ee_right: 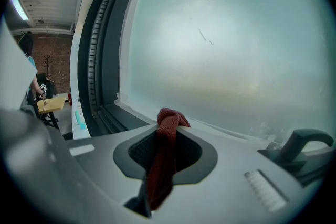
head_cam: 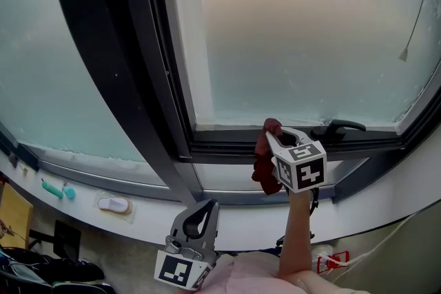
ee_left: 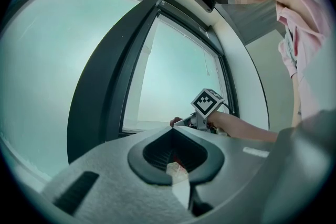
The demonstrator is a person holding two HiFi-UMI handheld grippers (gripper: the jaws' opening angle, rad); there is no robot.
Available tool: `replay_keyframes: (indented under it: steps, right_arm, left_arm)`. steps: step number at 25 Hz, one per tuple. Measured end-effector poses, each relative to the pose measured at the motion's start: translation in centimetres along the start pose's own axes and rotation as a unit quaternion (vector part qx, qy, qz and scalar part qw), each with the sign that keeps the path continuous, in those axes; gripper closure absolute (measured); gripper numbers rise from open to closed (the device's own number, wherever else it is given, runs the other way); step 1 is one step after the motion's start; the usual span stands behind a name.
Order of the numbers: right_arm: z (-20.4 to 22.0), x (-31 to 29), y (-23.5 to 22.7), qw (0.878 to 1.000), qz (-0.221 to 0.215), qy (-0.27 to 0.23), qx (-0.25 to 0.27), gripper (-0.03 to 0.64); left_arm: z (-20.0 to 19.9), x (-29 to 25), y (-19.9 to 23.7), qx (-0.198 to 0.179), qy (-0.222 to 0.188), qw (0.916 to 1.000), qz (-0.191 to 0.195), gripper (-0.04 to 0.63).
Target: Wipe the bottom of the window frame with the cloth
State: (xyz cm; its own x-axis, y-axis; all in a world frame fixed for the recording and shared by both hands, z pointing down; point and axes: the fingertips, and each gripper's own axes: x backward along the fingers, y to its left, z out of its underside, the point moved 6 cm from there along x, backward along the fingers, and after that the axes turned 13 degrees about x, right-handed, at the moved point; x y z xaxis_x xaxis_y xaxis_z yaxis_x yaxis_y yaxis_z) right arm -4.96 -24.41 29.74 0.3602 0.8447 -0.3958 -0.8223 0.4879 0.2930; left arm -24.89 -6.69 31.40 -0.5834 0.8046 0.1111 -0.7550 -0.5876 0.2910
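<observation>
We are facing the dark window frame (head_cam: 227, 145), with its frosted pane (head_cam: 310, 31) filling most of the view above the bottom rail. Below the frame a white sill (head_cam: 155, 222) is carrying a teal object (head_cam: 56, 189) and a white oval item (head_cam: 114, 204). Our right gripper (head_cam: 279, 136) is reaching up to the frame's bottom rail, just beside the black window handle (head_cam: 337, 127). Its jaws are pinching the dark red cloth (ee_right: 165, 160), whose bunched top is touching the rail while the rest is hanging down. Our left gripper (head_cam: 202, 213) is hanging well below the frame, jaws pressed together (each cube is showing black-and-white square markers).
</observation>
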Motion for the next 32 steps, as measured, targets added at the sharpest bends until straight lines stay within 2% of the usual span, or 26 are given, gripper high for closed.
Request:
replay_keyframes:
  steps: [16, 32]
  right_arm:
    - [1.3, 1.1, -2.1, 1.000, 0.018, 0.003, -0.017, 0.552]
    - [2.3, 1.9, -3.6, 1.000, 0.012, -0.003, -0.025, 0.552]
  left_arm:
    - [0.4, -0.5, -0.5, 0.004, 0.001, 1.0000, 0.000, 0.595]
    - [0.8, -1.0, -1.6, 0.000, 0.001, 1.0000, -0.002, 0.595]
